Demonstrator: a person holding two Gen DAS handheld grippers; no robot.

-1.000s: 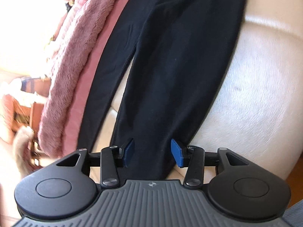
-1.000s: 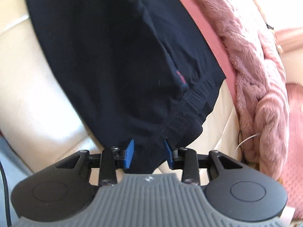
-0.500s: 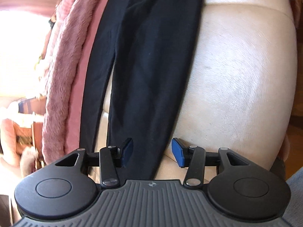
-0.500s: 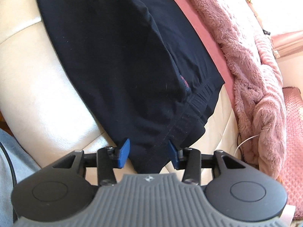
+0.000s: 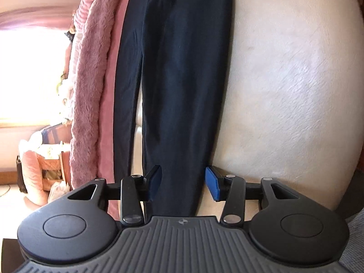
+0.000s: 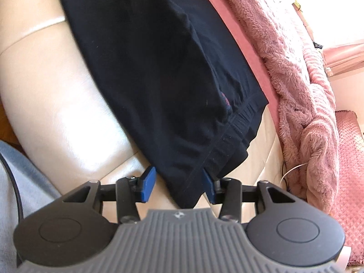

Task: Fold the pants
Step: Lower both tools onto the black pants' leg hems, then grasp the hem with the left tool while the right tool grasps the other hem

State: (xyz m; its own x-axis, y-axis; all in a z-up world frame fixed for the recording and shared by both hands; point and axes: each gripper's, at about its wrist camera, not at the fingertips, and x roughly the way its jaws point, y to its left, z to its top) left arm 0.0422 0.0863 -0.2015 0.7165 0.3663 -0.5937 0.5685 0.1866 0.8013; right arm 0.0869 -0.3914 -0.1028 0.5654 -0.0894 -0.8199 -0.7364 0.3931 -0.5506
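**Both grippers spread around black pants on cream sofa**

The pants point(image 5: 182, 79) ran up the frame's centre over the cream sofa point(image 5: 291, 91), a pink blanket point(image 5: 91, 68) left. The left gripper point(image 5: 183, 183) stood wide astride a leg; the right gripper point(image 6: 178, 185) stood wide astride the waistband corner point(image 6: 229, 143).

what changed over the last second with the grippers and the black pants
The right gripper opened wider around the waistband end of the black fabric pants. The left gripper swung so the leg now runs straight up its view, fingers open on either side of it. The pants stayed flat on the cream leather sofa, beside the pink fuzzy blanket.
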